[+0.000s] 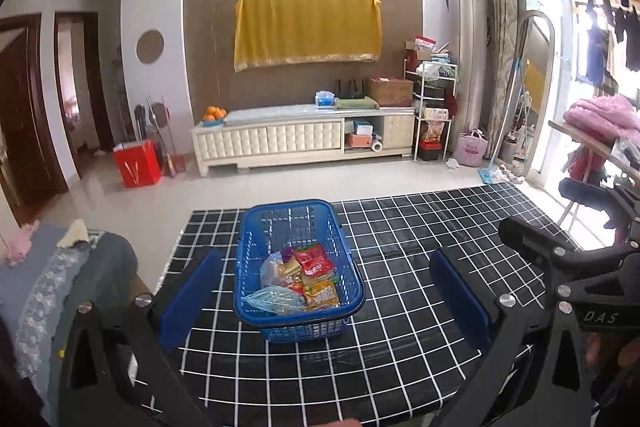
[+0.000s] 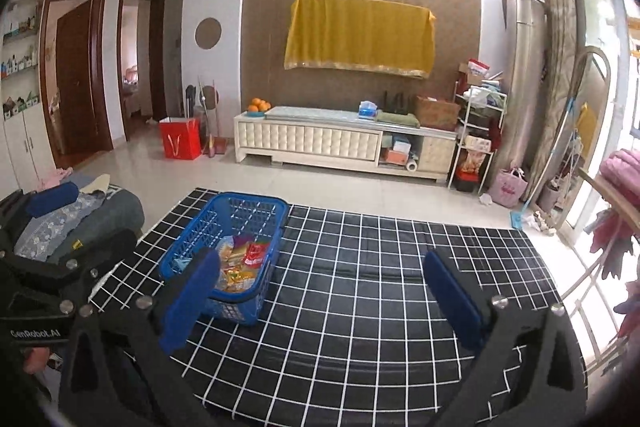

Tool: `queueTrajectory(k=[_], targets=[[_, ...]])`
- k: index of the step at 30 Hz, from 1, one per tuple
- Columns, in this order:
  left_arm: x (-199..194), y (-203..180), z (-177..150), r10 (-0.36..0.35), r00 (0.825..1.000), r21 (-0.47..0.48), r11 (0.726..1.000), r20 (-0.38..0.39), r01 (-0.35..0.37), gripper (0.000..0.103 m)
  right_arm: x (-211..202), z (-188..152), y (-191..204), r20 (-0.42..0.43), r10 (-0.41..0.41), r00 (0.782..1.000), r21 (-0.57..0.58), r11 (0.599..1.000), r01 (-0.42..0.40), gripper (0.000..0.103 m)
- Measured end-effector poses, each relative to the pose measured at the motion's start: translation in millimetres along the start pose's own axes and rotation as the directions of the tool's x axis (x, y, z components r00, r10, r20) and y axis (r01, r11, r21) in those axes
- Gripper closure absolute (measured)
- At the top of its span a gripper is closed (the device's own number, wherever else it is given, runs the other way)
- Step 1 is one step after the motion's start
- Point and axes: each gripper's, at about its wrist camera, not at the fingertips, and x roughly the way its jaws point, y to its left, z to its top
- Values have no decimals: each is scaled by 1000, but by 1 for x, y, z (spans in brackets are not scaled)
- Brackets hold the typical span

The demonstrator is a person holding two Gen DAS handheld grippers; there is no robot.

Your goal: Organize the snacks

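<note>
**Left wrist view: basket sits straight ahead**

Left tool (image 1: pixel 324 303) is wide open and empty. Blue basket (image 1: pixel 298 259) of snack packets (image 1: pixel 304 279) stands lengthwise between its fingers. Right tool (image 2: pixel 320 295), open too, has it off left.

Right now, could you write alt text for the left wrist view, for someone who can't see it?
A blue plastic basket holding snack packets sits on a table with a black, white-gridded cloth, framed by the open left gripper. The right gripper reaches in from the right edge; a TV cabinet stands beyond.
</note>
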Motion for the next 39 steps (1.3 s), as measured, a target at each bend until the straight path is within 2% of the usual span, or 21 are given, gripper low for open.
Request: queueTrajectory(k=[2,5,9,12,24,27,39], targets=[[-8,-5,0,8,1000,5,1000,19,-8,0,-7,-1,-2,12,-3,1000,15,1000,3,0],[-18,-7,1,-21,999,-9,1000,26,21,0,-15,-1,-3,20,-2,1000,26,1000,1,0],[-29,-8,0,-8,998,-13,1000,56,8,0,-29,-4,-1,45,-16,999,17,1000,15,0],[-32,-9,-3,-30,998,-21,999,53,31,0,-33,-5,-1,55,-14,998,18,1000,13,0],[-42,-10,-11,-36,997,-16,999,72,37,0,-42,-7,0,59,11,998,44,999,-14,0],[-43,-8,-12,-55,996,-27,998,66,57,0,-43,-7,0,54,8,999,44,999,-11,0],[-47,-10,-15,-35,996,-22,999,80,37,0,-47,-8,2,50,3,999,49,999,-5,0]])
